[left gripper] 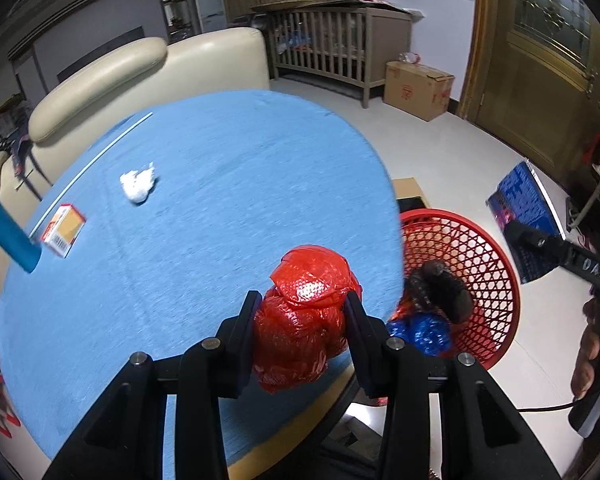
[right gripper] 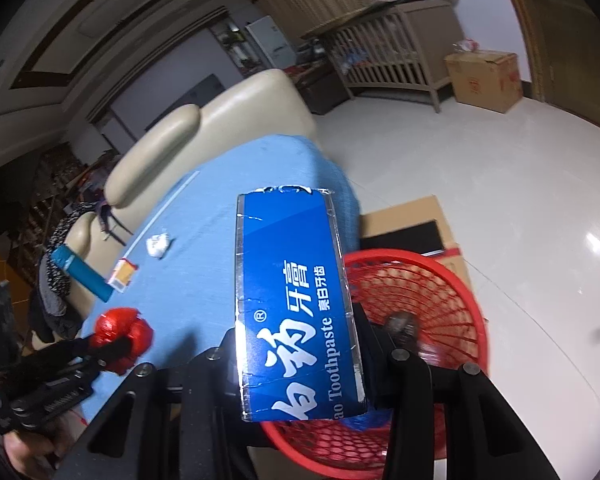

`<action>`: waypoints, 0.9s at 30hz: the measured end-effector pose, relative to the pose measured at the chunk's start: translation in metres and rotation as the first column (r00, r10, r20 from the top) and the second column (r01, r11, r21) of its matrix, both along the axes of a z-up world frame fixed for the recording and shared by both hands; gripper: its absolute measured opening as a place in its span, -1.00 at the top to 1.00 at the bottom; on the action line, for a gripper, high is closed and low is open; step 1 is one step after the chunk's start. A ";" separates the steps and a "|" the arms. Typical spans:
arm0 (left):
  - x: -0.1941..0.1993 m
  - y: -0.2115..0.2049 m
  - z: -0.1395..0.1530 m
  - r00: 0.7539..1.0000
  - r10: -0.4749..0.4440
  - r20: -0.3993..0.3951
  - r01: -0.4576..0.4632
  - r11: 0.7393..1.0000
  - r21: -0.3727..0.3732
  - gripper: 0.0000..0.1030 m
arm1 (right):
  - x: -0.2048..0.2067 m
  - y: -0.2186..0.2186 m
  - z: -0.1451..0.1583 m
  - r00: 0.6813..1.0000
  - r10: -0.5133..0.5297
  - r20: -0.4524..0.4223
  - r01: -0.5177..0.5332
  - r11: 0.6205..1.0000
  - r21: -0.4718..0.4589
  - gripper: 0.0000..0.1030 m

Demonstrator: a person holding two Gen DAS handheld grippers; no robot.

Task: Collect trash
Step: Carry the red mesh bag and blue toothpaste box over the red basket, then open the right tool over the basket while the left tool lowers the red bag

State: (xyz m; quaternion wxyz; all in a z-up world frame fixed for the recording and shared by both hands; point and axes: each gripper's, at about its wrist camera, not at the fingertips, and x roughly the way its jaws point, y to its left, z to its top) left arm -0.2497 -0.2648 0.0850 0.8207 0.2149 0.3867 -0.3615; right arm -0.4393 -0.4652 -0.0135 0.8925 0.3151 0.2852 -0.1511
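My left gripper (left gripper: 300, 312) is shut on a crumpled red plastic wrapper (left gripper: 306, 316), held over the near right part of the blue table (left gripper: 220, 184); it also shows in the right wrist view (right gripper: 120, 338). My right gripper (right gripper: 296, 344) is shut on a blue toothpaste box (right gripper: 292, 292), held above the red mesh basket (right gripper: 440, 300). In the left wrist view the basket (left gripper: 480, 256) stands on the floor beside the table and holds a dark lump (left gripper: 440, 288) and a blue wrapper (left gripper: 424, 332). A white paper wad (left gripper: 138, 186) and a small orange-and-white box (left gripper: 64, 230) lie on the table.
A teal box (left gripper: 4, 226) lies at the table's left edge. A cream sofa (left gripper: 120, 80) stands behind the table. A flat cardboard piece (right gripper: 412, 220) lies on the floor by the basket. A wooden crib (left gripper: 332, 48) and a cardboard box (left gripper: 416, 88) stand at the far wall.
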 end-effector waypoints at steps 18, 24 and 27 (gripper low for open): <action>-0.031 -0.066 -0.009 0.992 -0.125 -0.022 0.125 0.991 0.037 0.18 | -0.025 -0.027 -0.048 0.991 -0.076 -0.114 0.079 0.997 0.026 0.16; -0.036 -0.074 -0.010 0.990 -0.140 -0.025 0.141 0.989 0.042 0.18 | -0.027 -0.026 -0.045 0.991 -0.083 -0.104 0.086 0.996 0.027 0.16; -0.037 -0.077 -0.009 0.989 -0.146 -0.027 0.147 0.988 0.041 0.18 | -0.028 -0.027 -0.042 0.990 -0.096 -0.100 0.099 0.995 0.019 0.16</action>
